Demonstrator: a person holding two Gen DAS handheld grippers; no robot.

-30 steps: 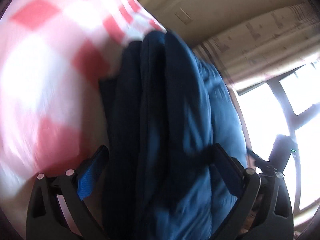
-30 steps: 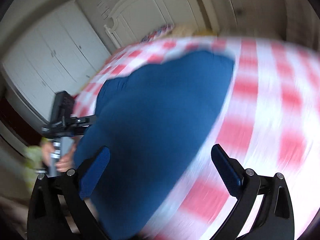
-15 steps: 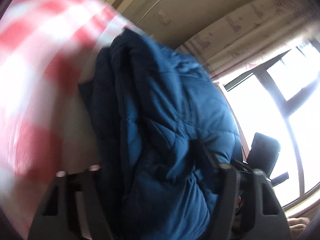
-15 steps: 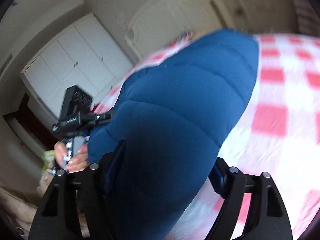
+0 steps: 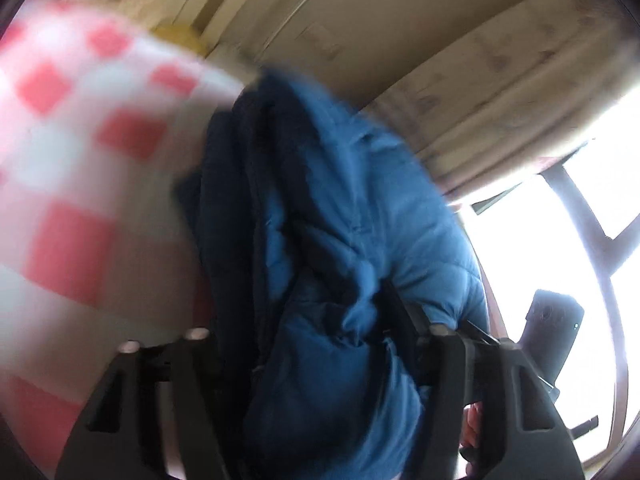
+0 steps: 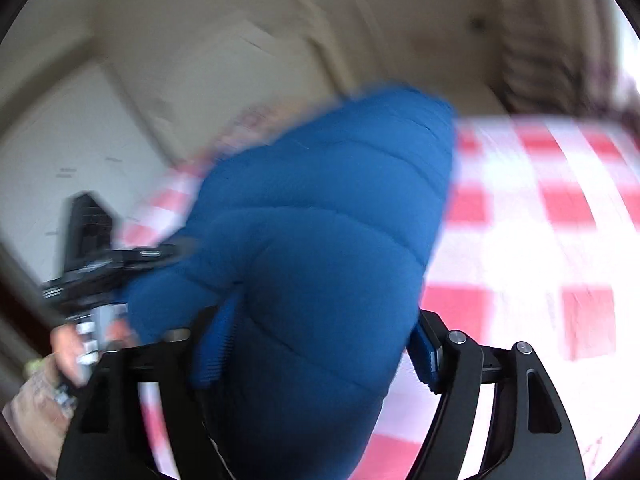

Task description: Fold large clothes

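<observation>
Jacket (image 5: 352,240) fabric, blue and quilted, is bunching up between both claws above a bed covered in a red and white checked sheet (image 5: 72,168). Through the left wrist camera, the left claw (image 5: 316,344) is pinching a thick gathered wad of the jacket, its fingers (image 5: 404,312) pressing into the folds with the cloth filling the whole gap. Darker navy layers of the jacket are showing along the left edge of the bundle, next to the sheet. Through the right wrist camera, the right claw (image 6: 320,344) is clamping the jacket (image 6: 320,240) too, its blue-padded fingers (image 6: 424,356) squeezing a puffy quilted section that is bulging up and forward over the checked sheet (image 6: 540,248). At the left of that view, a hand (image 6: 64,344) is gripping the other claw's handle, which is reaching to the jacket's edge. Around them, pale cupboard doors (image 6: 80,148) are standing behind the bed, and a curtain (image 5: 500,92) is hanging beside a bright window (image 5: 580,260). Both views are smeared with motion blur.
</observation>
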